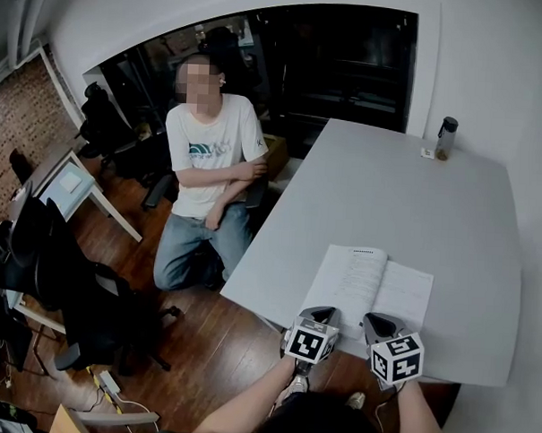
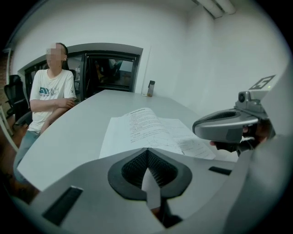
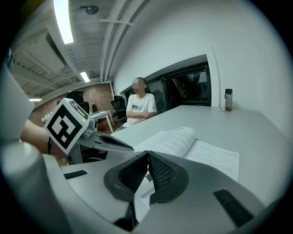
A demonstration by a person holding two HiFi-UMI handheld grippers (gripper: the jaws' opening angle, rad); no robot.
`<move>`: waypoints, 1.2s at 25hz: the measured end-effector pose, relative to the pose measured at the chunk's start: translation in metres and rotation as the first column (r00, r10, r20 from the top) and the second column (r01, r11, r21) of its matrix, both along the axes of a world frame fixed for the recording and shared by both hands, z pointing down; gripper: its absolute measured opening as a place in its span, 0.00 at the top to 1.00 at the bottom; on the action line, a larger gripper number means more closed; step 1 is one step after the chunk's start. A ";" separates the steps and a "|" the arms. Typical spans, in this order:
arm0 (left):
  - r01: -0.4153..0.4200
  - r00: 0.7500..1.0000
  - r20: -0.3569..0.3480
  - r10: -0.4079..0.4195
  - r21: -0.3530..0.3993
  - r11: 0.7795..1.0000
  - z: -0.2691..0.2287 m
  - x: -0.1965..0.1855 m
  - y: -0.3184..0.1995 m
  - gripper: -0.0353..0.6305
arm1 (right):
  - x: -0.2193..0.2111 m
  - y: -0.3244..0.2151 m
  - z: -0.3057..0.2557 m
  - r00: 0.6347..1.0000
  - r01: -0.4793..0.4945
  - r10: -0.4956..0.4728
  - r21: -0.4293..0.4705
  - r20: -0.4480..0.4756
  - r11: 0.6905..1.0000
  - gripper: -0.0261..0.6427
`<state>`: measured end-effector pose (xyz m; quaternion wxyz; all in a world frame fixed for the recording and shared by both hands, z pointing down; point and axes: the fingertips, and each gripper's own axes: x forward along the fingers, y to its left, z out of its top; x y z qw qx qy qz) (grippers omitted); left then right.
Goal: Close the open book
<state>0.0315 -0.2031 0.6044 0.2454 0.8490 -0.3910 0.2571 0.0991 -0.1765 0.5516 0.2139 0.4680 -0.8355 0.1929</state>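
Observation:
An open book (image 1: pixel 367 285) with white printed pages lies flat near the front edge of the grey table (image 1: pixel 407 190). It also shows ahead of the jaws in the left gripper view as the book (image 2: pixel 146 130) and in the right gripper view as the book (image 3: pixel 183 144). My left gripper (image 1: pixel 323 314) hovers just in front of the book's near left corner, shut and empty. My right gripper (image 1: pixel 380 325) is beside it at the near right, also shut with nothing held. In each gripper view the jaws meet tip to tip at the left gripper (image 2: pixel 147 150) and the right gripper (image 3: pixel 148 153).
A person (image 1: pixel 210 164) sits with folded arms at the table's far left side. A dark bottle (image 1: pixel 446 138) stands at the far corner by the wall. Office chairs (image 1: pixel 71 283) and a side desk (image 1: pixel 71 180) stand on the wooden floor to the left.

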 end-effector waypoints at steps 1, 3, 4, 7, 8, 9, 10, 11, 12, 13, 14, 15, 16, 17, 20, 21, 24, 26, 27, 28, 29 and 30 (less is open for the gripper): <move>0.009 1.000 0.003 -0.009 0.000 1.000 0.001 -0.006 -0.001 0.94 | -0.006 0.000 0.001 1.000 0.017 -0.017 -0.002 -0.005 1.000 0.96; 0.023 1.000 0.007 -0.023 -0.008 1.000 0.003 -0.019 0.001 0.94 | -0.020 0.001 0.005 0.998 0.058 -0.058 -0.016 -0.006 0.998 0.87; 0.030 1.000 0.009 -0.029 -0.014 0.999 0.005 -0.026 0.003 0.94 | -0.027 0.001 0.007 0.997 0.079 -0.079 -0.021 -0.012 0.997 0.83; 0.046 0.999 0.014 -0.046 -0.020 0.999 0.009 -0.043 0.005 0.94 | -0.047 0.000 0.013 0.987 0.143 -0.144 -0.018 -0.069 0.990 0.75; 0.051 0.999 0.017 -0.050 -0.022 0.998 0.009 -0.048 0.006 0.94 | -0.054 -0.001 0.015 0.981 0.167 -0.168 -0.017 -0.093 0.986 0.71; 0.056 0.998 0.021 -0.055 -0.025 0.998 0.011 -0.054 0.007 0.94 | -0.060 -0.002 0.018 0.975 0.190 -0.191 -0.017 -0.117 0.982 0.69; 0.061 0.998 0.025 -0.060 -0.029 0.998 0.013 -0.059 0.008 0.94 | -0.066 -0.002 0.020 0.966 0.213 -0.214 -0.019 -0.142 0.977 0.67; 0.066 0.998 0.029 -0.065 -0.035 0.997 0.015 -0.064 0.009 0.94 | -0.072 -0.003 0.023 0.957 0.235 -0.235 -0.024 -0.169 0.972 0.64; 0.070 0.997 0.032 -0.069 -0.042 0.997 0.017 -0.069 0.010 0.94 | -0.077 -0.003 0.027 0.947 0.255 -0.256 -0.031 -0.196 0.966 0.63; 0.074 0.997 0.036 -0.073 -0.047 0.996 0.019 -0.073 0.011 0.94 | -0.081 -0.003 0.031 0.935 0.274 -0.276 -0.040 -0.222 0.961 0.61; 0.077 0.996 0.038 -0.075 -0.050 0.996 0.021 -0.076 0.012 0.94 | -0.085 -0.004 0.034 0.922 0.294 -0.298 -0.051 -0.246 0.954 0.60; 0.079 0.996 0.038 -0.077 -0.052 0.996 0.022 -0.079 0.012 0.94 | -0.090 -0.004 0.036 0.908 0.315 -0.320 -0.064 -0.269 0.947 0.60; 0.079 0.996 0.038 -0.077 -0.053 0.995 0.024 -0.081 0.013 0.94 | -0.093 -0.004 0.038 0.893 0.333 -0.341 -0.078 -0.294 0.940 0.59; 0.079 0.996 0.039 -0.077 -0.057 0.995 0.025 -0.083 0.014 0.94 | -0.095 -0.003 0.042 0.877 0.345 -0.357 -0.095 -0.321 0.934 0.59; 0.075 0.997 0.040 -0.072 -0.068 0.995 0.028 -0.088 0.018 0.94 | -0.094 0.000 0.057 0.840 0.358 -0.383 -0.140 -0.384 0.923 0.59; 0.073 0.997 0.039 -0.070 -0.072 0.995 0.030 -0.088 0.019 0.94 | -0.093 0.001 0.061 0.831 0.359 -0.387 -0.147 -0.399 0.922 0.59; 0.067 0.997 0.034 -0.065 -0.078 0.995 0.032 -0.090 0.021 0.94 | -0.091 -0.001 0.067 0.803 0.363 -0.388 -0.145 -0.453 0.921 0.59; 0.065 0.998 0.032 -0.062 -0.080 0.995 0.033 -0.089 0.022 0.94 | -0.090 -0.001 0.066 0.794 0.366 -0.387 -0.140 -0.469 0.920 0.59; 0.063 0.998 0.030 -0.061 -0.082 0.995 0.033 -0.088 0.023 0.94 | -0.089 -0.002 0.064 0.798 0.364 -0.385 -0.138 -0.463 0.921 0.59; 0.061 0.998 0.028 -0.059 -0.082 0.995 0.033 -0.086 0.023 0.94 | -0.088 -0.003 0.061 0.807 0.360 -0.380 -0.134 -0.453 0.923 0.59; 0.059 0.998 0.026 -0.057 -0.082 0.995 0.033 -0.085 0.024 0.94 | -0.088 -0.003 0.058 0.816 0.355 -0.374 -0.129 -0.441 0.926 0.60; 0.058 0.998 0.025 -0.056 -0.082 0.995 0.033 -0.085 0.024 0.94 | -0.087 -0.003 0.055 0.824 0.351 -0.369 -0.124 -0.430 0.928 0.60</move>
